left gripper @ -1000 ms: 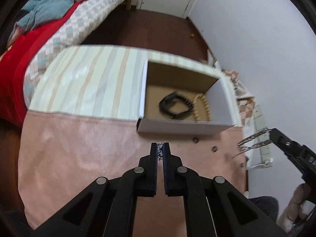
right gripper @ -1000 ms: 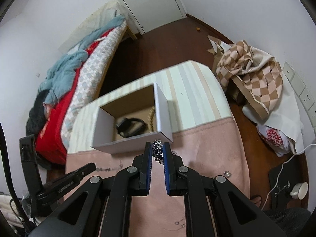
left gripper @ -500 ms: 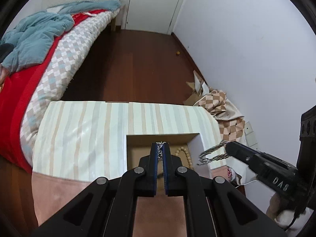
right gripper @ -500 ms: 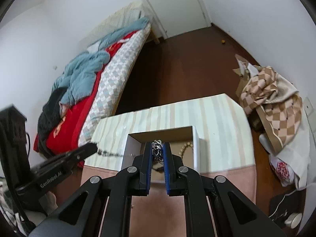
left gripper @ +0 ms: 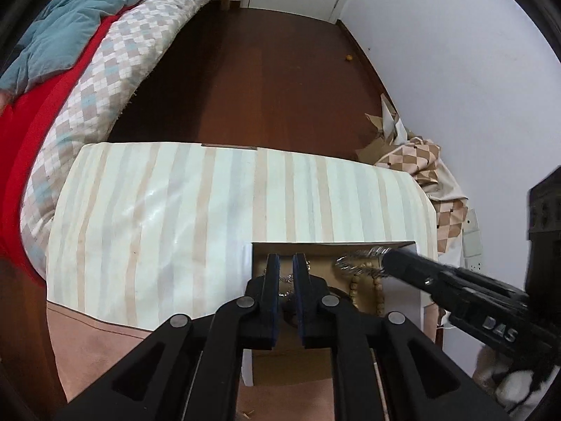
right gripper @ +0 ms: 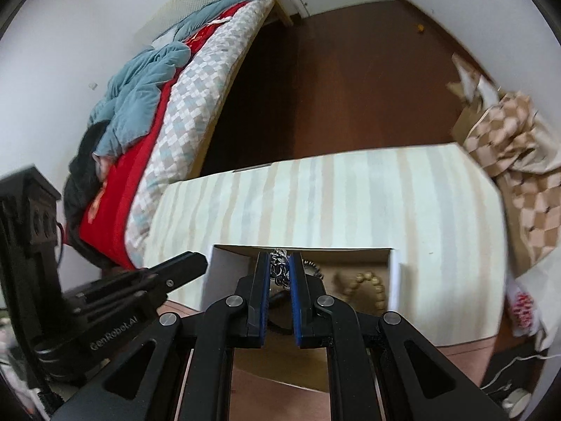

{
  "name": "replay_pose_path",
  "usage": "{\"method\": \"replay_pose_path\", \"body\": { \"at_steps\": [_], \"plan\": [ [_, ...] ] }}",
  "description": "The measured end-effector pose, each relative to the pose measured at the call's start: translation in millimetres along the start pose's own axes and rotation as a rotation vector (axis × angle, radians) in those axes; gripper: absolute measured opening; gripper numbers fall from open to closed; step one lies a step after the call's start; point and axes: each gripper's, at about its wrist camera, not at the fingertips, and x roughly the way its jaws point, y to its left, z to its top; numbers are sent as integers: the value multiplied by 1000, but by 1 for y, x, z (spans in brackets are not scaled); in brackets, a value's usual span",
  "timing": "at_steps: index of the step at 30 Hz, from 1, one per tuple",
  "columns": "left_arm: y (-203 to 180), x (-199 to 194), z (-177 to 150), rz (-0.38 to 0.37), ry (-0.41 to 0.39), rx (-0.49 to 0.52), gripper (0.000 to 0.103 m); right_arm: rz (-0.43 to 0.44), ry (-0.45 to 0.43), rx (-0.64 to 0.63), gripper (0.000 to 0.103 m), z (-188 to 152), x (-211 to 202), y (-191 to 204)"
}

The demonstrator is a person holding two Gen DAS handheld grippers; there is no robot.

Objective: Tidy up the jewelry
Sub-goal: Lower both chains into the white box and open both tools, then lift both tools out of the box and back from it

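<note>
Two grippers over box (right gripper: 394, 273): left (left gripper: 285, 259) opening, right (right gripper: 279, 259) clamping chain (right gripper: 278, 268); beads (right gripper: 368, 286) inside.

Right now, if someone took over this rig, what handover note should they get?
Left tool: over the box, jaws opening; thin chain between them, not clearly gripped.
Right tool: shut on a chunky silver chain, also over the box.
In the box: bead bracelet and a dark band, mostly hidden.
Done: both chains carried above the box.
Left: drop both chains in; other loose jewelry isn't visible from here.
</note>
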Motion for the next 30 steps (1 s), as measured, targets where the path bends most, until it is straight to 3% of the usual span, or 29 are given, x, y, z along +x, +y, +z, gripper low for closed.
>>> {"method": "replay_pose_path", "body": {
  "at_steps": [1, 3, 4, 5, 6, 9, 11, 15, 17, 19, 22, 30],
  "plan": [
    [1, 0, -1, 19, -3, 3, 20, -3, 31, 16, 12, 1, 6, -5],
    [1, -3, -3, 36, -19, 7, 51, -34, 72, 15, 13, 0, 14, -12],
    [1, -5, -4, 45, -29, 6, 70, -55, 84, 20, 18, -1, 16, -16],
    [1, -7, -5, 48, -42, 7, 71, -73, 81, 20, 29, -3, 15, -18],
    [1, -9, -6, 60, -51, 10, 71, -100, 69, 12, 34, -6, 11, -18],
    [3, -16, -8, 90, -73, 10, 78, -166, 30, -29, 37, -12, -4, -13],
    [4, -22, -14, 122, -99, 15, 99, -201, 8, -49, 46, -19, -13, -8],
    [3, -31, -31, 197, -154, 33, 103, -346, -44, -93, 66, -31, -26, -1],
    [3, -31, -41, 229, -163, 41, 103, -398, -50, -97, 90, -38, -28, -1],
    [3, -30, -49, 238, -157, 42, 103, -462, -60, -107, 97, -50, -28, -1],
    [2, -28, -59, 242, -143, 39, 103, -529, -71, -127, 100, -67, -28, 0],
    [-10, -45, -81, 248, -156, 48, 103, -545, -116, -115, 102, -89, -46, 8]
  ]
}}
